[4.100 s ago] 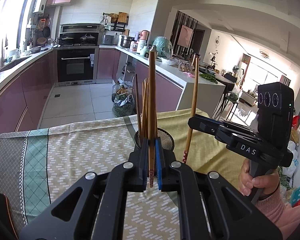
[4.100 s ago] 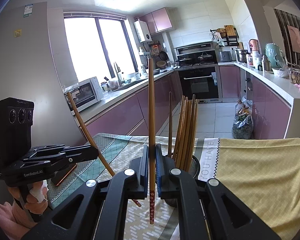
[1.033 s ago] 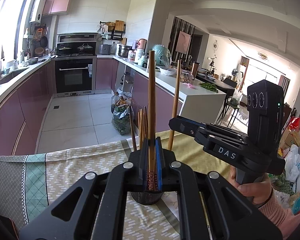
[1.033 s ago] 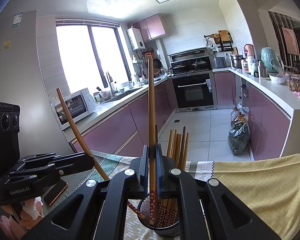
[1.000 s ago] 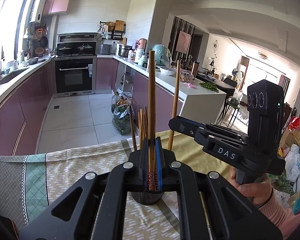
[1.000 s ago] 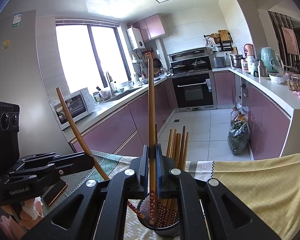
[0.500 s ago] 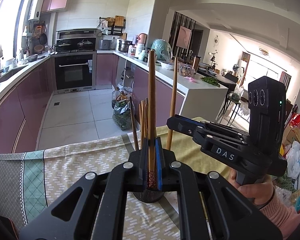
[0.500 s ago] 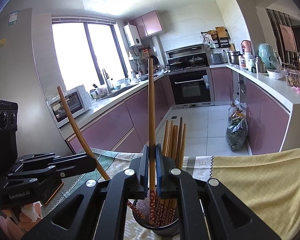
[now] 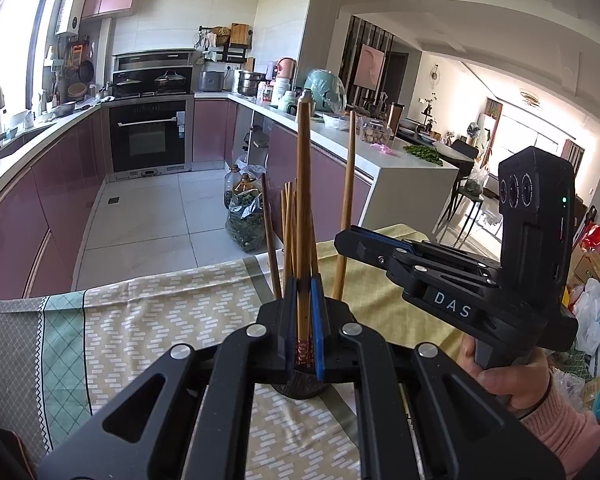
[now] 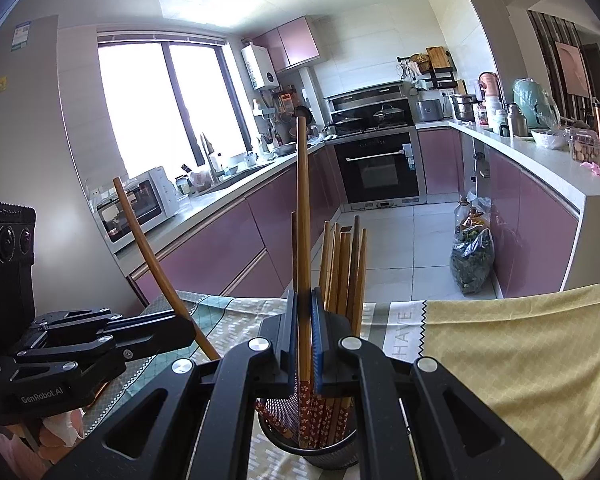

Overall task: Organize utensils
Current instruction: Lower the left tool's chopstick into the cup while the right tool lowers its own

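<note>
Most of the sorting looks done from where I stand. A bunch of chopsticks [image 10: 342,276] already stands upright in the black mesh holder [image 10: 324,454], which sits on the patterned tablecloth [image 9: 140,320] over the table.

Two more chopsticks are on their way in. The left gripper [image 9: 304,328] is closed tight on one chopstick [image 9: 302,208], held upright right over the holder. In the right wrist view that stick slants in from the left of the holder, and its patterned tip [image 10: 274,420] seems to sit already inside the mesh. The right gripper [image 10: 305,340] is likewise clamped on its own chopstick [image 10: 303,216], vertical, with the red flowered end [image 10: 305,412] down among the others in the holder. My guess is that what remains is only to let both go and draw the grippers clear.

Several things I can't settle:
- Whether either tip rests on the bottom of the holder; the gripper bodies and the mesh hide it.
- From the left wrist view the holder is almost wholly covered by the gripper, with only its base showing.
- Whether any loose utensils still lie on the table; the near part of the cloth is blocked by both grippers.
- A brown object beside the left gripper, at the table's edge left of the holder, is too hidden to name.
</note>
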